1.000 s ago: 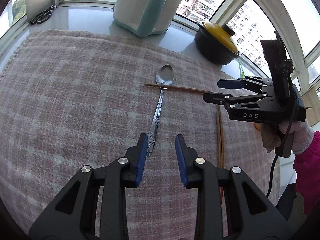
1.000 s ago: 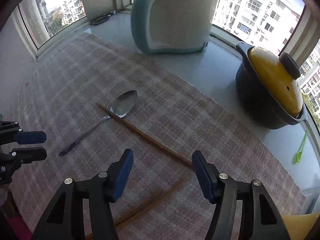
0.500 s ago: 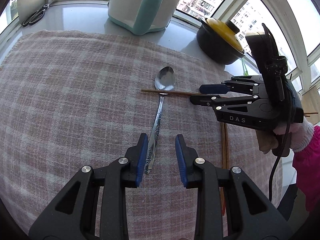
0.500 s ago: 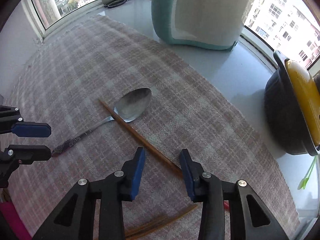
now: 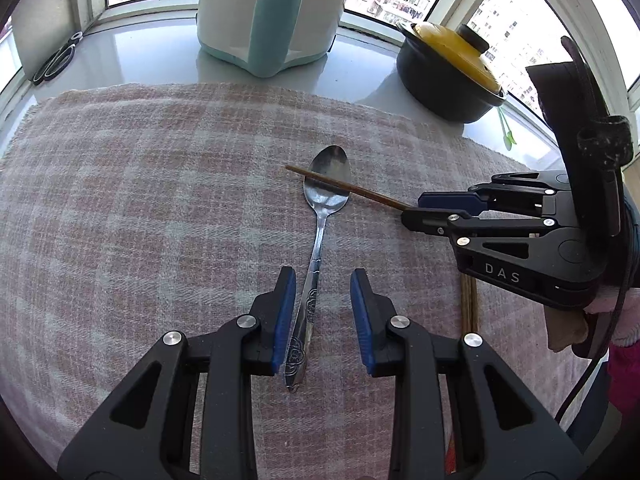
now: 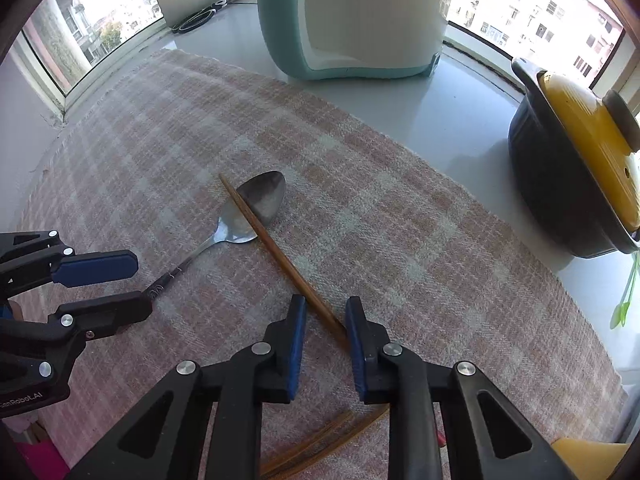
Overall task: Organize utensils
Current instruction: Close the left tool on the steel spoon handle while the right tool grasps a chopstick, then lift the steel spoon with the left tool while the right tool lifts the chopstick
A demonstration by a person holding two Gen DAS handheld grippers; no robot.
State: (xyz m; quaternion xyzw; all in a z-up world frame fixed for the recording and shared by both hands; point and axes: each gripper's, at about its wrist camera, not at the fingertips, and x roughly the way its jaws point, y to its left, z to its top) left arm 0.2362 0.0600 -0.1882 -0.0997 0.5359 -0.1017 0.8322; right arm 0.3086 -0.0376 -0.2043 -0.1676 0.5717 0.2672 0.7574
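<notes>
A metal spoon (image 5: pixel 326 188) lies on the plaid cloth (image 5: pixel 160 200), bowl pointing away. Its patterned handle runs between the fingers of my left gripper (image 5: pixel 322 320), close to the left pad, with a gap to the right pad, so that gripper is open. One brown chopstick (image 6: pixel 280 252) lies slanted across the spoon (image 6: pixel 260 204) bowl. Its near end sits between the closing jaws of my right gripper (image 6: pixel 326 340), against the right pad, with a gap on the left. The left gripper (image 6: pixel 142 286) and right gripper (image 5: pixel 414 208) show in each other's views.
More chopsticks (image 6: pixel 320 448) lie on the cloth under the right gripper. A teal and white appliance (image 5: pixel 272 12) and a black pot with a yellow lid (image 5: pixel 448 68) stand on the sill behind. Scissors (image 5: pixel 56 60) lie far left, and a green utensil (image 5: pixel 506 132) beside the pot.
The right jaws narrowed from wide around the chopstick and sank toward it. My left gripper slid forward until the spoon handle lay between its fingers. The chopstick now crosses higher on the bowl.
</notes>
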